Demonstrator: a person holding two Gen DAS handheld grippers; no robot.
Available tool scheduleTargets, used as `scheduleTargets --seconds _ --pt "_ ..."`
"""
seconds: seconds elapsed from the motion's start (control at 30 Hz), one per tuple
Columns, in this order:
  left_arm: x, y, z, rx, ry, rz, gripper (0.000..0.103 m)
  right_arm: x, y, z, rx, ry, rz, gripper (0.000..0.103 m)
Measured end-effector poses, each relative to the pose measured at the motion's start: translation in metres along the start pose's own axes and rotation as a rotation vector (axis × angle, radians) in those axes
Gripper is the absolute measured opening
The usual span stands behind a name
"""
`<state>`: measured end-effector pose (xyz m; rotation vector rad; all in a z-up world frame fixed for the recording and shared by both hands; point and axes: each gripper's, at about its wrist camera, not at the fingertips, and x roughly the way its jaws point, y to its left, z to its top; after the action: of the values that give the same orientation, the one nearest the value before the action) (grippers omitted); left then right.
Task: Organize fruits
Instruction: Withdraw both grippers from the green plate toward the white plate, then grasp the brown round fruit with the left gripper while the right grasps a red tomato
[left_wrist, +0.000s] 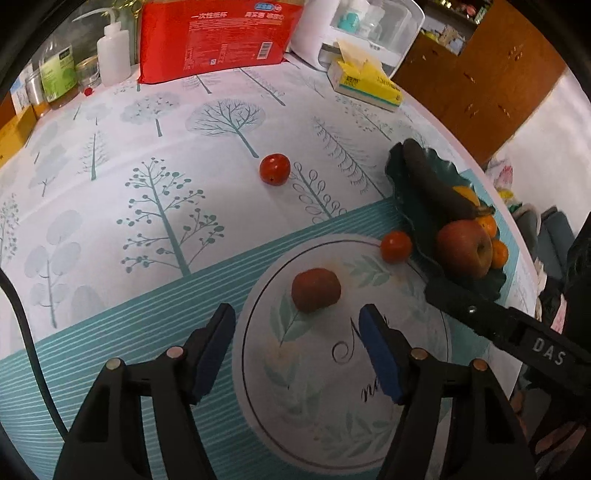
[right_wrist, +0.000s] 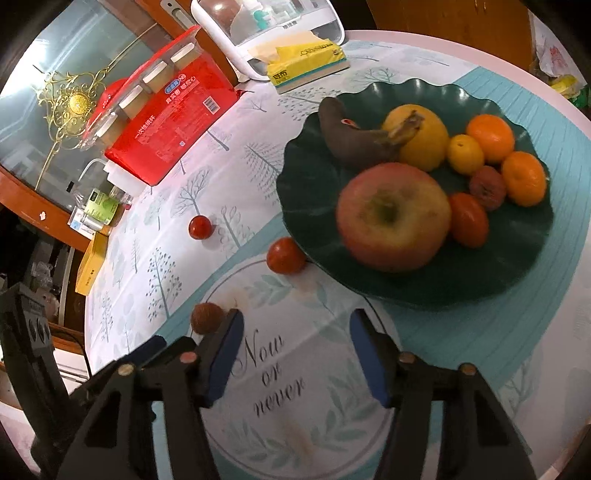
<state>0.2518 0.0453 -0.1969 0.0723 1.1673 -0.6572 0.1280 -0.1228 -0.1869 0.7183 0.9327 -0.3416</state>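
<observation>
On a table (left_wrist: 110, 229) spread with a tree-print cloth, 3 small fruits lie loose outside a dark green leaf-shaped dish (right_wrist: 517, 258) that already holds an apple (right_wrist: 393, 218), a blackened banana (right_wrist: 347, 136), a lemon and several small oranges.

Farthest left in the left wrist view sits a red cherry tomato (left_wrist: 274, 169), alone and well apart from the dish. Nearer the camera, a wrinkled reddish-brown fruit (left_wrist: 316, 290) rests on the round printed mat, just ahead of the left gripper (left_wrist: 297, 332) and slightly right of its centre line. The jaws stand part-open with nothing between the blue pads. The fruit looks a little wider than tall, its long axis running roughly across the gap, so the likely pickup calls for a short push forward before closing. To the right, a second tomato (left_wrist: 396, 246) lies just beside the dish rim, possibly touching it.

The right gripper (right_wrist: 295, 345) also hangs part-open and empty over the mat lettering, the wrinkled fruit just outside its left finger, so the left hand appears better placed for that fruit, the right for the rim-side tomato.

Only the right wrist view shows the dish contents in full; only the left shows the brown fruit lined up ahead of a gripper, and the other tool's black arm crossing at right.
</observation>
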Motion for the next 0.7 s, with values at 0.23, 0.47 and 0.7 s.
scheduleTargets --seconds 0.23,0.47,0.7 --pt "0.013 -0.002 0.0 -0.008 -0.038 -0.036 0.061 0.019 0.007 0.002 -0.017 -0.01 -0.008 0.048" --pt "0.019 -0.001 0.006 -0.017 -0.062 -0.022 0.057 0.028 0.012 0.007 -0.041 -0.05 -0.032 0.045" --pt "0.026 0.002 0.007 -0.013 -0.051 -0.035 0.054 0.036 0.015 0.009 -0.054 -0.066 -0.061 0.043"
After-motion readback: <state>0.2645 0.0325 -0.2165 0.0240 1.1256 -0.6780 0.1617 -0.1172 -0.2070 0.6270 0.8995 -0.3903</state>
